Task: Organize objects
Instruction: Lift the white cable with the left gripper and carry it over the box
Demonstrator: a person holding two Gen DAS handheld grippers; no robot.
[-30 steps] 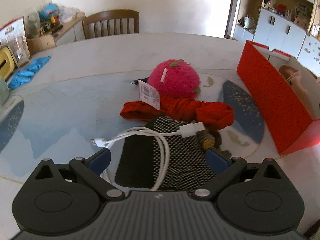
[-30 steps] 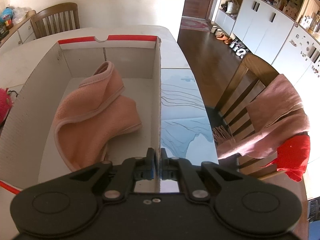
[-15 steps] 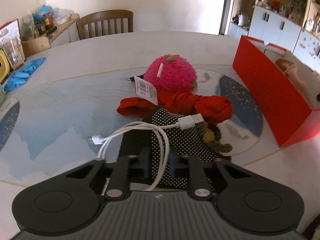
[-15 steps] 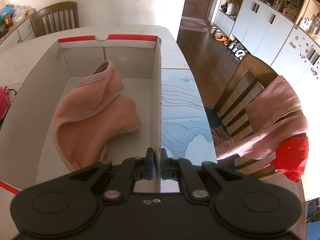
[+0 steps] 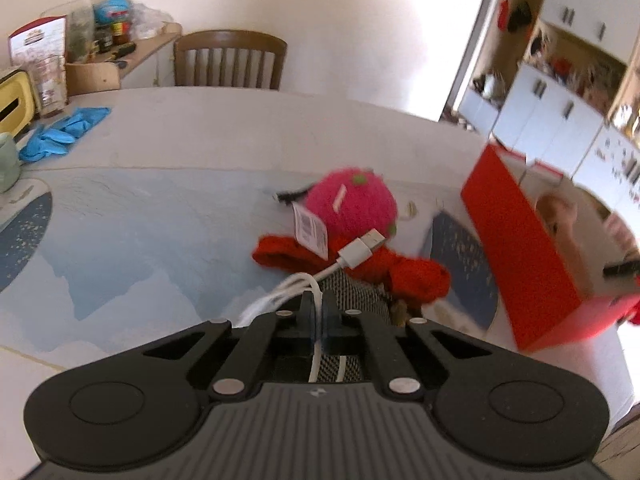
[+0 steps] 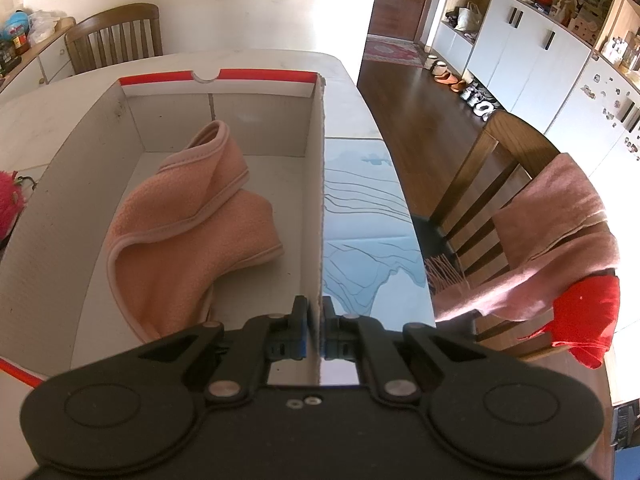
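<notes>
Pinching white cable (image 5: pixel 320 280) | USB plug (image 5: pixel 362 249) points up-right, away from the camera

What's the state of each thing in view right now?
left hand-held gripper: shut on the white cable.
white cable: pinched, plug end raised above the pile.
right hand-held gripper: shut on the box wall.
red box: open, upright on the table.
peach cloth: inside the box, crumpled.
pink plush: on the table, outside the box.
red cloth: bunched on the table.

No text is legible; the white tag (image 5: pixel 310 230) on the pink plush toy (image 5: pixel 352 204) is blurred.
</notes>
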